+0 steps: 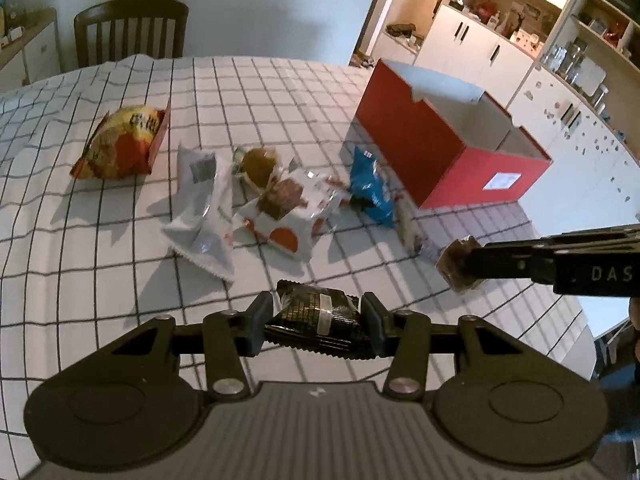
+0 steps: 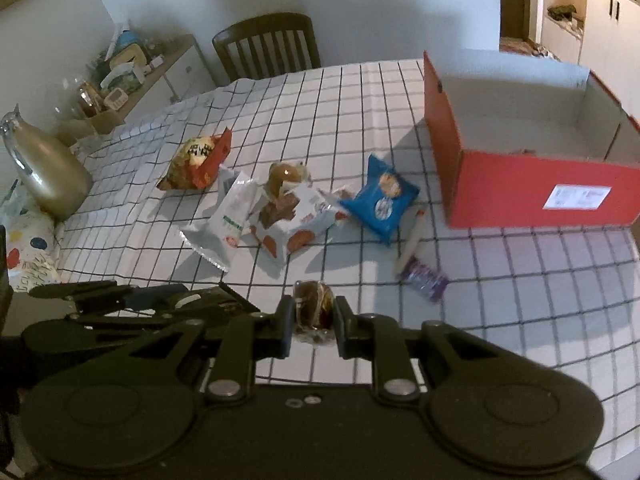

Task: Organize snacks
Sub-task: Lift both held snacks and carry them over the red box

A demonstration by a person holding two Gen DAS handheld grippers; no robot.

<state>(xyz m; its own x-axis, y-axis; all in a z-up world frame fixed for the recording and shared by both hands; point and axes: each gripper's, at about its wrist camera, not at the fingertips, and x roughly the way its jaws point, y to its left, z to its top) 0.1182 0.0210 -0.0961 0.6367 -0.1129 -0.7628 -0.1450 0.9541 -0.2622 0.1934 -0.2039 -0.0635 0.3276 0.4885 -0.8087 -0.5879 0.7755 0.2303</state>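
My left gripper is shut on a black snack packet above the near table. My right gripper is shut on a clear-wrapped brown bun; it shows at the right in the left wrist view. A red open box with white inside stands at the right. On the checked cloth lie a yellow-red chip bag, a white pouch, a wrapped bun, a white-orange packet, a blue packet and a small purple packet.
A wooden chair stands at the far table edge. A gold jug and a dotted bag sit at the left. A sideboard with clutter is behind them. White cabinets stand beyond the box.
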